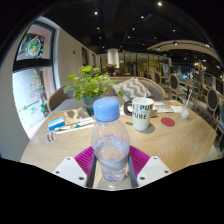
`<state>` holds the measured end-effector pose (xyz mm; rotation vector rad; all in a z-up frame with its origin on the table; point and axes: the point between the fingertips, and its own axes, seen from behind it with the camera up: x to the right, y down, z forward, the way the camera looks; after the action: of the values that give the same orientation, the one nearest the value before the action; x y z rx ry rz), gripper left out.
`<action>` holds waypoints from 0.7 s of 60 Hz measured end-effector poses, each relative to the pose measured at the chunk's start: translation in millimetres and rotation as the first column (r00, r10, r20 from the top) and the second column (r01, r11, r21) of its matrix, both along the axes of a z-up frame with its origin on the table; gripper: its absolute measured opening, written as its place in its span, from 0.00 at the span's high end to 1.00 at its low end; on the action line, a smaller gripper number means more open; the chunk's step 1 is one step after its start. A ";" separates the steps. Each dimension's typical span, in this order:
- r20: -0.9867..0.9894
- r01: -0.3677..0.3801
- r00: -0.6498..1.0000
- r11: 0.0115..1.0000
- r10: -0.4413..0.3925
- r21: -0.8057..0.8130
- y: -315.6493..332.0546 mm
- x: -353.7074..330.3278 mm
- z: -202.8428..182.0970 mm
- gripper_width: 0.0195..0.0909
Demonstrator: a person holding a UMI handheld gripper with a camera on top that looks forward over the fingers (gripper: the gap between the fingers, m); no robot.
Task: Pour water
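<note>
At the left of the frame, your wooden table (60,140) carries a leafy potted plant (90,86). At bottom centre, your gripper (111,163) is clamped on the clear water bottle (110,140), both pink pads (84,158) pressing its sides, blue cap up. Right of centre, beyond the bottle, stands a white mug (142,113).

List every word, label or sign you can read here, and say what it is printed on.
"CUP": large dark letters on the white mug beyond the bottle; the smaller lines under it are too small to read.
Water bottle, held between the gripper fingers: no readable label.
Wall screen: graphics only, no legible text.
</note>
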<state>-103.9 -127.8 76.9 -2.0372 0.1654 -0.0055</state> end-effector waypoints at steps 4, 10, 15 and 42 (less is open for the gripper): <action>0.004 -0.021 1.000 1.000 0.021 0.002 2.4 -2.6 -0.8 0.63; 0.014 -0.044 0.999 0.999 0.044 -0.003 1.7 -4.6 -1.6 0.75; 0.022 -0.063 0.998 0.998 0.063 -0.009 1.8 -4.8 -0.5 0.82; -0.460 -0.157 0.862 0.975 0.212 0.155 89.6 -36.3 145.2 0.82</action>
<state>-140.3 -38.1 222.1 -1.8999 0.2679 0.6182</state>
